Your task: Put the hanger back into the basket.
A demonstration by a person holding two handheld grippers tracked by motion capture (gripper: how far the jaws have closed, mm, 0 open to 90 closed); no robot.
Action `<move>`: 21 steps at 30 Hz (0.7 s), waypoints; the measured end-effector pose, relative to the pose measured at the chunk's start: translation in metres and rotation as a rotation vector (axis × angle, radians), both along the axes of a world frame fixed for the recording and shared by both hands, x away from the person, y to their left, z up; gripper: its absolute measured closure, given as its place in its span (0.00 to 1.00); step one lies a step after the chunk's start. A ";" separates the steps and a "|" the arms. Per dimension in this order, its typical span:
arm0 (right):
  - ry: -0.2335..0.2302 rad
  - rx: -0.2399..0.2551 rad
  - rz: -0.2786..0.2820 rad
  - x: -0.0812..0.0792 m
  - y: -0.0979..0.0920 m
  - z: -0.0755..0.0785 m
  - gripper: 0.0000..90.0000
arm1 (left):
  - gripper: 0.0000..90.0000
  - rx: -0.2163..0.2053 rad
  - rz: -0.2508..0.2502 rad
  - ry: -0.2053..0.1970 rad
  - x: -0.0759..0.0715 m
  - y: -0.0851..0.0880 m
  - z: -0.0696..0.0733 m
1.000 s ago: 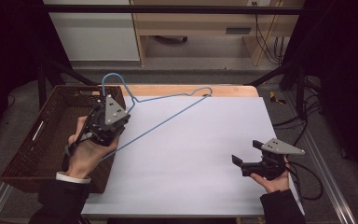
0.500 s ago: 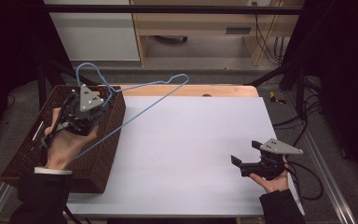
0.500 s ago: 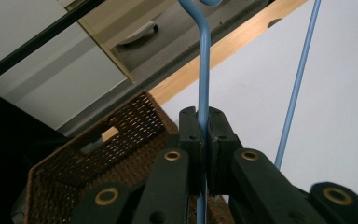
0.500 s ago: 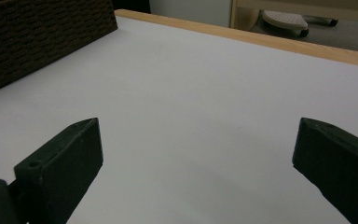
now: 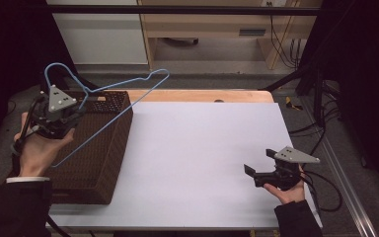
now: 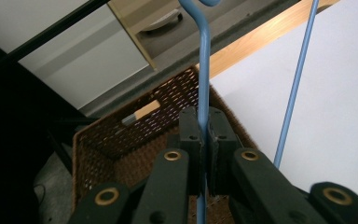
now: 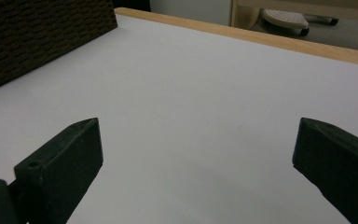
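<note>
Left tool (image 5: 54, 116) carrying the blue wire hanger (image 5: 109, 89) over the wicker basket (image 5: 101, 163)

The left tool is clamping the hanger's wire between its pads (image 6: 190, 128) — a second ago it was holding it above the surface's left edge; now it is sitting further left, above the basket, with the hanger lifted and its hook reaching out past the basket's far corner. The hanger is hanging clear of the white surface (image 5: 202, 148), tilted, one long side crossing above the basket's rim. The right tool (image 5: 261, 170) is resting at the surface's near right — jaws spread wide, nothing between them, where it was before.
</note>
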State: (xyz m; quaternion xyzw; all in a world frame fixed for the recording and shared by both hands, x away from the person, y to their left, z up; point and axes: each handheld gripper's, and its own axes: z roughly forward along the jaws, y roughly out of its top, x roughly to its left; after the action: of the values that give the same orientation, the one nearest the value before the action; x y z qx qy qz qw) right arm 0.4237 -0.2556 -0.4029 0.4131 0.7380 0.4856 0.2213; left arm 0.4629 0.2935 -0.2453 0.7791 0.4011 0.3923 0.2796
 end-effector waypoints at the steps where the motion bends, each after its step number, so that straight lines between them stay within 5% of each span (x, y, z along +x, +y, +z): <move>1: 0.001 0.001 -0.001 0.000 0.000 0.000 0.02 | 0.96 0.002 0.007 0.000 0.000 0.003 -0.001; 21: 0.006 -0.005 0.003 0.001 0.001 -0.001 0.02 | 0.96 0.012 0.117 0.021 0.009 0.059 -0.027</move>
State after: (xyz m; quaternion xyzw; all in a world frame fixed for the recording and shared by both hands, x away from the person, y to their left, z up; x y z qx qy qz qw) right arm 0.4243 -0.2547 -0.4040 0.4129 0.7404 0.4830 0.2194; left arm 0.4719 0.3521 -0.2727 0.7601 0.4463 0.4023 0.2475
